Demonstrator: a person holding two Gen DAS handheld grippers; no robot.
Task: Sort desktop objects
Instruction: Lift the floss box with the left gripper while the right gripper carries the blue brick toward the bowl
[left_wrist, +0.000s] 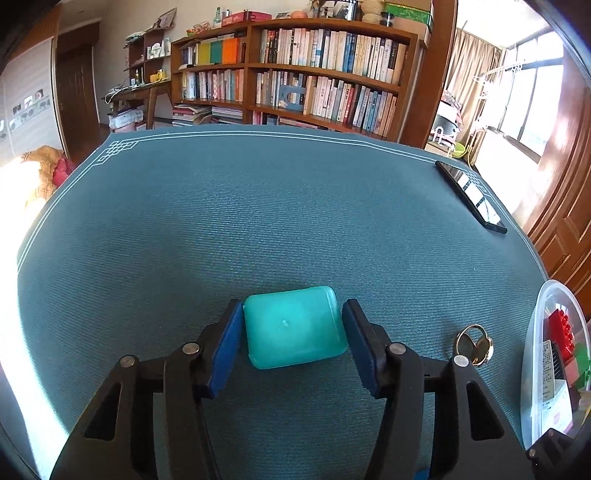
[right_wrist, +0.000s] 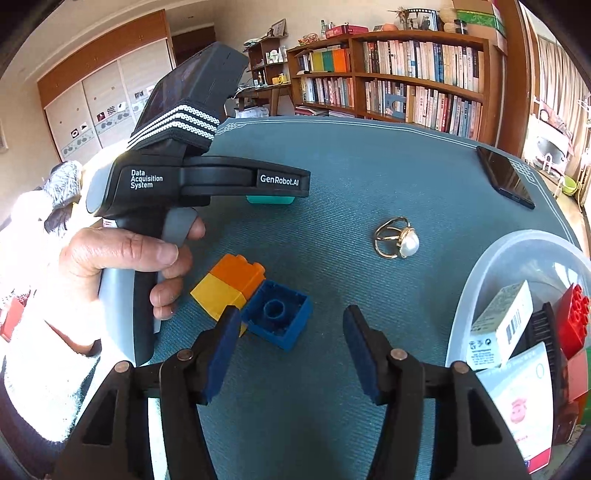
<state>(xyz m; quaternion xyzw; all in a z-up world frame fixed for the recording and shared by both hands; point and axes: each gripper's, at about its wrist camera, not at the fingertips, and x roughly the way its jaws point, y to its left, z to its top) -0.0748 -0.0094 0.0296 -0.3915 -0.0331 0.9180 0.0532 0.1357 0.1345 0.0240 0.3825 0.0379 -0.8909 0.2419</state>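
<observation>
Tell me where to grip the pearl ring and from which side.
Grip the ring across its gold band, coming from above. It lies on its side on the mat, pearl towards the tub; the round pearl would likely slip, while the band gives two opposite edges.

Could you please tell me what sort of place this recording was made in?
Probably a home study or living room: tall wooden bookshelves packed with books, curtained windows, and a table under a teal cloth.
</observation>
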